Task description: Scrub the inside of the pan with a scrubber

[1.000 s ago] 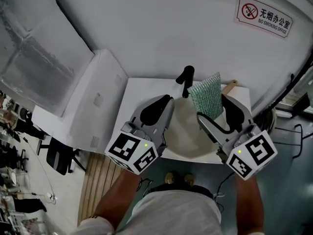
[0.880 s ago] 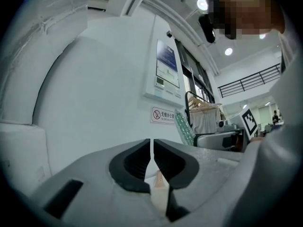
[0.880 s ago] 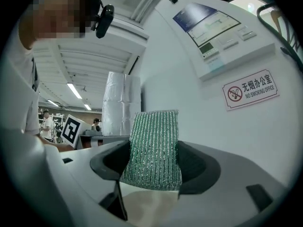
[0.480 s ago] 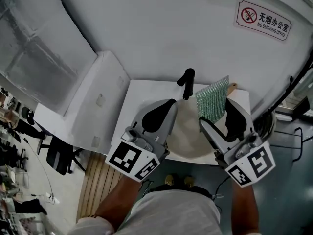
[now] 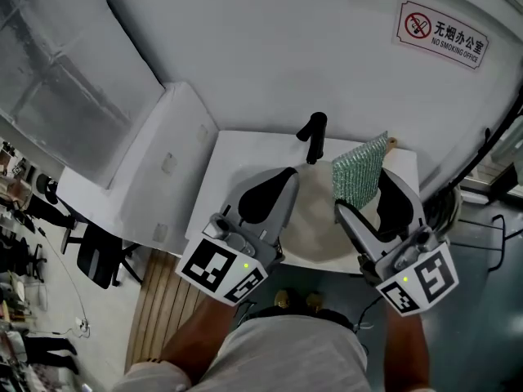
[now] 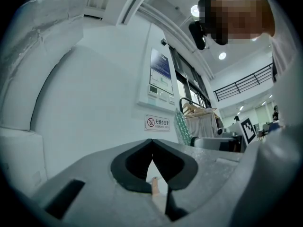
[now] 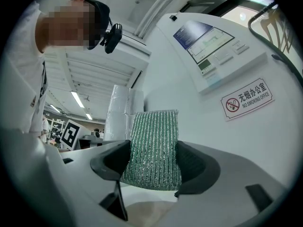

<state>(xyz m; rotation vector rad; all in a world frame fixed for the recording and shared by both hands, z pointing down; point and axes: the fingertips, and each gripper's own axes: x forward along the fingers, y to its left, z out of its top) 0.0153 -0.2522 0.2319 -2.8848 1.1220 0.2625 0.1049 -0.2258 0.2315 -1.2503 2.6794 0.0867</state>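
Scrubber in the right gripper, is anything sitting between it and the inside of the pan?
Nothing visible does. The scrubber, clamped in the right gripper, is over the pan, whose pale inside lies open and looks bare. The shut left gripper is over its left rim, off to the side.

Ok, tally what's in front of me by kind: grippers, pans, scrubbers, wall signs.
grippers: 2, left gripper and right gripper
pan: 1
green scrubber: 1
no-smoking sign: 1
total: 5
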